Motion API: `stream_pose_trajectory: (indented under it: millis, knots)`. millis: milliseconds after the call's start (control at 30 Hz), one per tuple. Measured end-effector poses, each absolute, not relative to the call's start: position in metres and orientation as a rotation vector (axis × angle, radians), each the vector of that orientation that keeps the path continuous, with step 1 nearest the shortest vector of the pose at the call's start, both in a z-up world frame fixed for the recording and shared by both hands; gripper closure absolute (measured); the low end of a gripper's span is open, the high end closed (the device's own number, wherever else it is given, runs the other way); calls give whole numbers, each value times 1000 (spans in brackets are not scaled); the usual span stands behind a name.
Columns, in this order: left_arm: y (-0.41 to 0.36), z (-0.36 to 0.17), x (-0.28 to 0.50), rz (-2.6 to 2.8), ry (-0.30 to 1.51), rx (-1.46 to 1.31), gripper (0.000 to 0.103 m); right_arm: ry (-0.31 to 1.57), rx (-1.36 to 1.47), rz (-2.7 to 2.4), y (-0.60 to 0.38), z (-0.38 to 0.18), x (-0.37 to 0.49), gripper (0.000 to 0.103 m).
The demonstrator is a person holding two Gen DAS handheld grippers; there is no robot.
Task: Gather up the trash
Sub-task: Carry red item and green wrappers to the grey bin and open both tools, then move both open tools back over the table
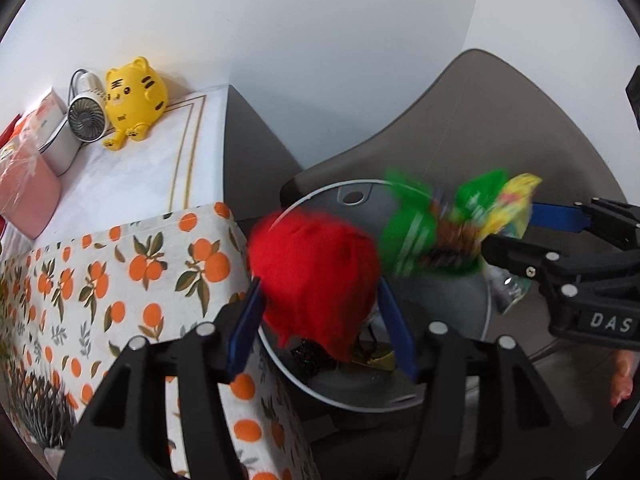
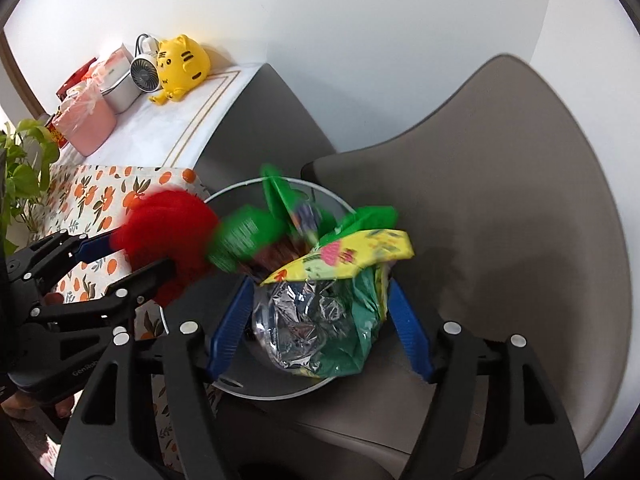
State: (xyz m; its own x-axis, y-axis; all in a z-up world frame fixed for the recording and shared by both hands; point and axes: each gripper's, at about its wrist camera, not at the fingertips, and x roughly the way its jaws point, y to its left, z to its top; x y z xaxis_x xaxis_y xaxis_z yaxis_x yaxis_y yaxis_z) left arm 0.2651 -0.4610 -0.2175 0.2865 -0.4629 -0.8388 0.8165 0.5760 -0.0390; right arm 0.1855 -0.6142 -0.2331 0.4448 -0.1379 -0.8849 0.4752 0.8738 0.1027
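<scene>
Grey bin (image 2: 340, 200) beside table, fuzzy red wad (image 1: 316, 276), crumpled green-yellow wrappers (image 2: 340, 264)

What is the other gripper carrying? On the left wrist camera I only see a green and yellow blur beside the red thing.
Observer: The right gripper has snack wrappers between its blue fingers, with crumpled silver foil underneath.
Operator: Is it squeezing them?
Observer: It seems not. The fingers stand just clear of the bundle, above the round bin.
Operator: Anything past the table's far side?
Observer: A leafy green plant beside the orange-print cloth.
</scene>
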Motion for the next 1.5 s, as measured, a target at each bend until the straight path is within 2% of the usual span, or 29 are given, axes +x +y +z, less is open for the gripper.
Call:
stream_pose_trajectory:
  millis: [100,533,867,1500]
  knots:
    - [-463,-219,264,-901,927,453,33,1050,368,-388,-613,-234,181,36]
    - [-418,-196,250,-851,885,450,30,1042,301,-346,-576,-215,173,36]
    - [-333,-169,236,-695,883,365,29,1019,199,-219,-503,-185,177,31]
    - [-149,-131,192,-351,873,170,25,963,55,88,-352,-141,174,31]
